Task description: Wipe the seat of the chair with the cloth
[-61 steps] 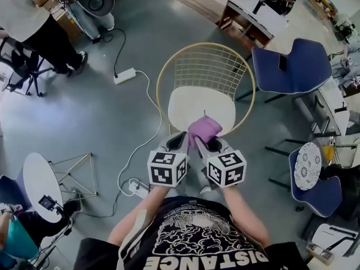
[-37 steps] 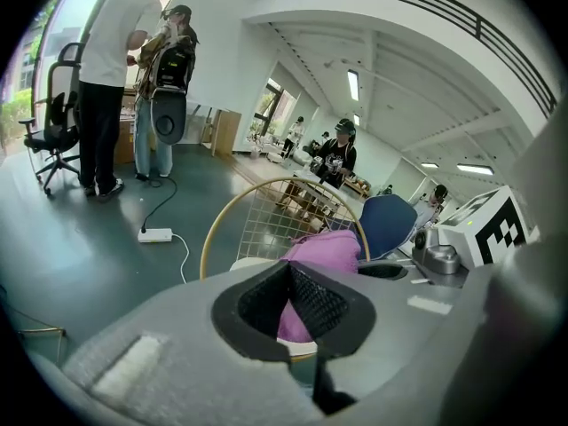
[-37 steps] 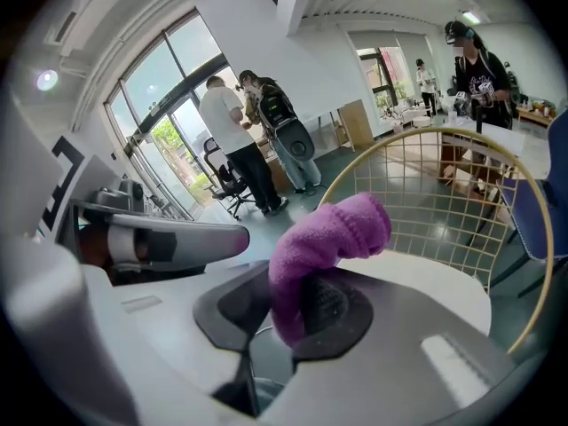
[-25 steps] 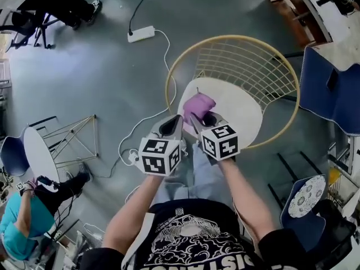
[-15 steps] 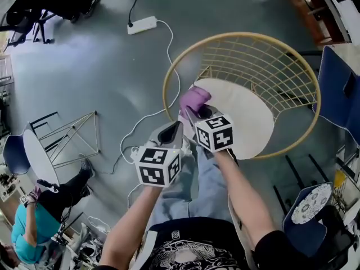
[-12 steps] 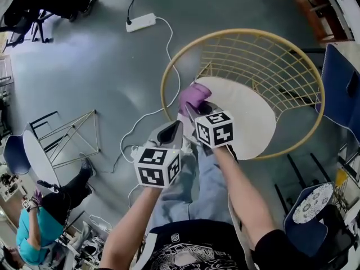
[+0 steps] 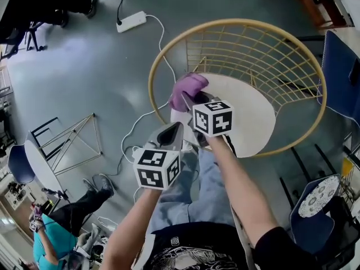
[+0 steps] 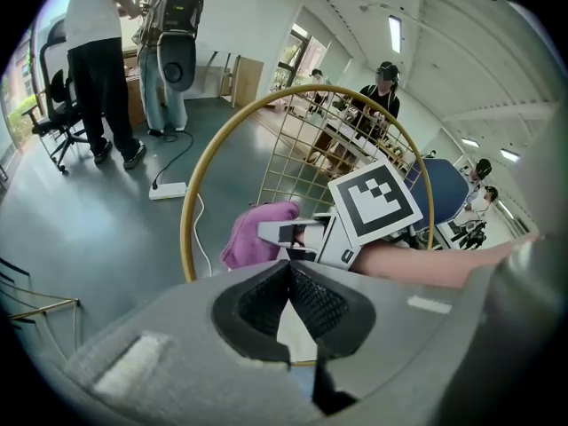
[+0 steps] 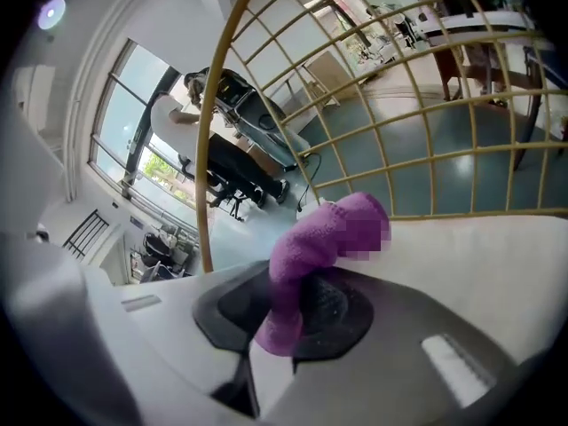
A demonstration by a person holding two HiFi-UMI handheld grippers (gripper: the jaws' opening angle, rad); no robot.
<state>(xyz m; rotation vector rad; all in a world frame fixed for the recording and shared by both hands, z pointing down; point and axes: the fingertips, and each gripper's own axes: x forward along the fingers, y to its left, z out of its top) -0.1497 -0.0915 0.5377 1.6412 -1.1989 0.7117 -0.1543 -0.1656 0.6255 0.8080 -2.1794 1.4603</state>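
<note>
The right claw (image 7: 190, 101) grips a purple cloth (image 7: 187, 88) at the left edge of the white seat (image 7: 244, 114) of the chair (image 7: 236, 23). The left claw (image 7: 173, 131), closed and empty, hangs just beside it.

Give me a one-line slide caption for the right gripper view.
Right gripper shut on the purple cloth at the chair's white seat, with the gold wire backrest behind.

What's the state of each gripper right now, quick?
Left gripper: jaws closed, nothing between them.
Right gripper: jaws closed on the purple cloth.
</note>
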